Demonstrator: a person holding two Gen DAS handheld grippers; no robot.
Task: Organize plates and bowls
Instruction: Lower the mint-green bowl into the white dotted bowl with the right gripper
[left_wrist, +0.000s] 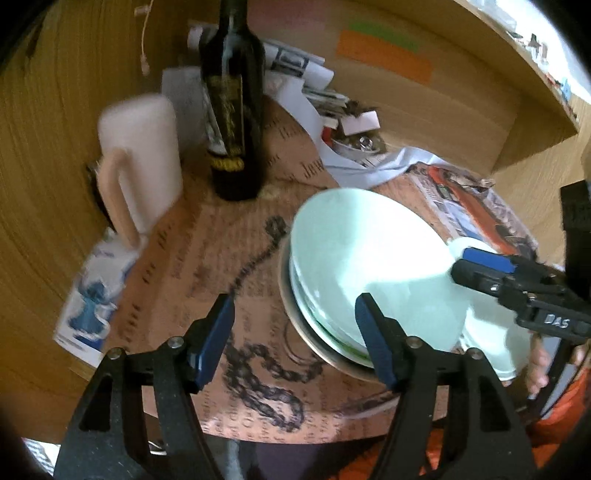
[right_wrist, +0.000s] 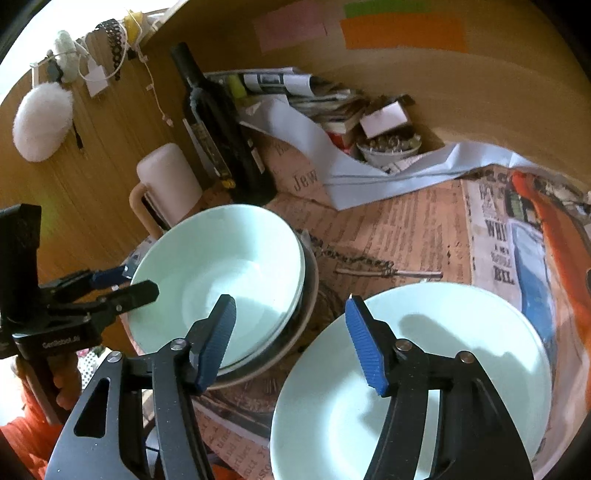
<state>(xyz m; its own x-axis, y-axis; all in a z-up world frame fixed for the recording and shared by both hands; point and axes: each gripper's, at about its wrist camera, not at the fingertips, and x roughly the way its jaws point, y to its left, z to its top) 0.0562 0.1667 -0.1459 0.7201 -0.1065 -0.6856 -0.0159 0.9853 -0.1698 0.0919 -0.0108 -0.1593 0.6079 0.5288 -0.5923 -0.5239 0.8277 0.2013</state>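
A pale green bowl (left_wrist: 362, 251) tops a stack of dishes on the paper-covered table; it also shows in the right wrist view (right_wrist: 221, 269). A pale green plate (right_wrist: 443, 354) lies to the stack's right, and its edge shows in the left wrist view (left_wrist: 495, 332). My left gripper (left_wrist: 295, 325) is open and empty, its right finger over the stack's near rim; it also shows in the right wrist view (right_wrist: 129, 280) at the bowl's left rim. My right gripper (right_wrist: 291, 332) is open and empty, between stack and plate; it also shows in the left wrist view (left_wrist: 469, 264).
A dark bottle (left_wrist: 234, 110) and a white jug (left_wrist: 140, 158) stand behind the stack. Papers and a small filled bowl (right_wrist: 388, 147) lie at the back by the wooden wall. A chain (right_wrist: 354, 258) lies on the newspaper.
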